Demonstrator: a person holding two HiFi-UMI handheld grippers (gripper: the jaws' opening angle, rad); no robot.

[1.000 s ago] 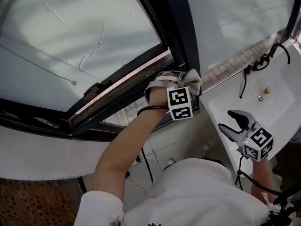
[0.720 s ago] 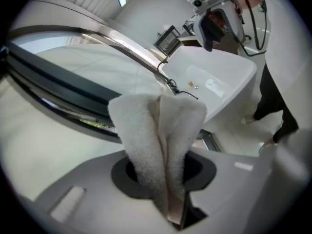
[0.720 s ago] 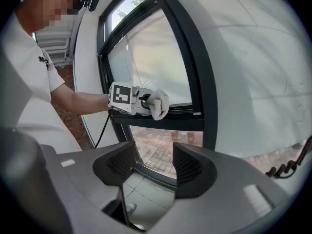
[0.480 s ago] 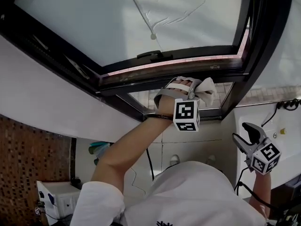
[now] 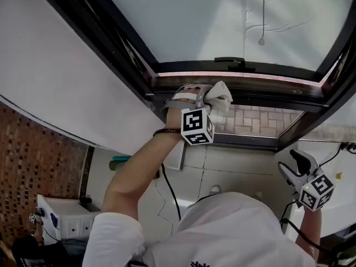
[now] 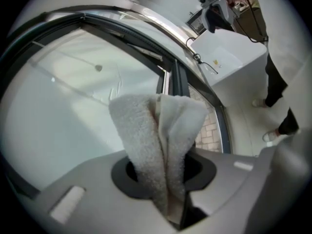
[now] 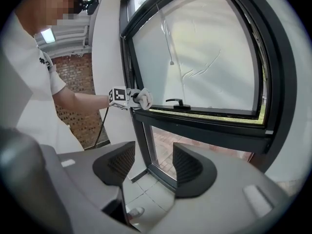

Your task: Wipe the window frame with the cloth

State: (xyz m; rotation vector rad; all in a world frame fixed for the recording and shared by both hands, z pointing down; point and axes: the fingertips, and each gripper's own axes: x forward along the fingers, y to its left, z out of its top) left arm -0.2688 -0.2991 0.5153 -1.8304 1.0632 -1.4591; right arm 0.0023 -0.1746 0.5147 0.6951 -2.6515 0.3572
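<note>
- The left gripper [image 6: 163, 172] is clenched on a folded white cloth [image 6: 156, 130], and a thick wad sticks out ahead of its jaws.
- The wad appears pressed against the dark window frame [image 5: 267, 97], on the horizontal bar just ahead of the gripper and near the frame's left corner.
- The cloth looks like terry: soft, light and floppy. I judge it will bunch and drag rather than glide, so it is best held low on the fold with only a short wad left free.
- The right gripper [image 7: 151, 167] hangs low, well apart from the frame, its jaws apart with nothing between them.
</note>
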